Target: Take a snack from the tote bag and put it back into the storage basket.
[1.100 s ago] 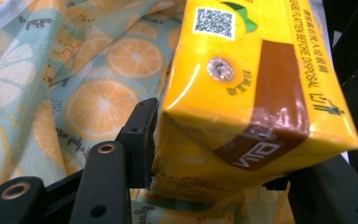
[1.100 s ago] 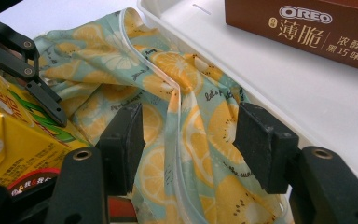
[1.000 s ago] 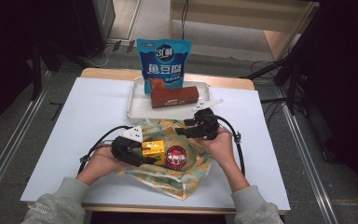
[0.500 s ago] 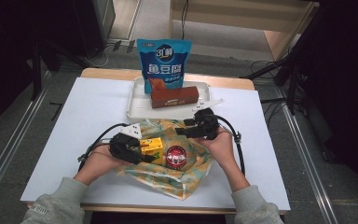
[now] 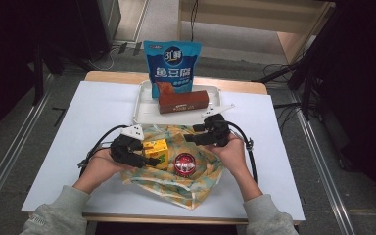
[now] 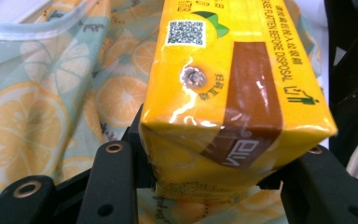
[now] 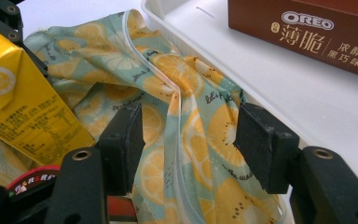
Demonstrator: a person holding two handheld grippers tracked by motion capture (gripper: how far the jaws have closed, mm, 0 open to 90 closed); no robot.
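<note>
left gripper (image 6: 214, 186): clamped on yellow juice carton (image 6: 233, 98), jaws have just been closing on it | carton: over the lemon-print bag (image 5: 176, 188), just left of red-lidded can (image 5: 184, 164) | right gripper (image 7: 189, 135): spread, a fold of the bag's rim between its pads, untouched | white tray (image 5: 144, 105): just behind the bag on the counter (image 5: 78, 122)

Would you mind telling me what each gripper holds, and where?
The left gripper clamps the yellow carton by its end. The right gripper straddles the bag's rim, jaws open.
</note>
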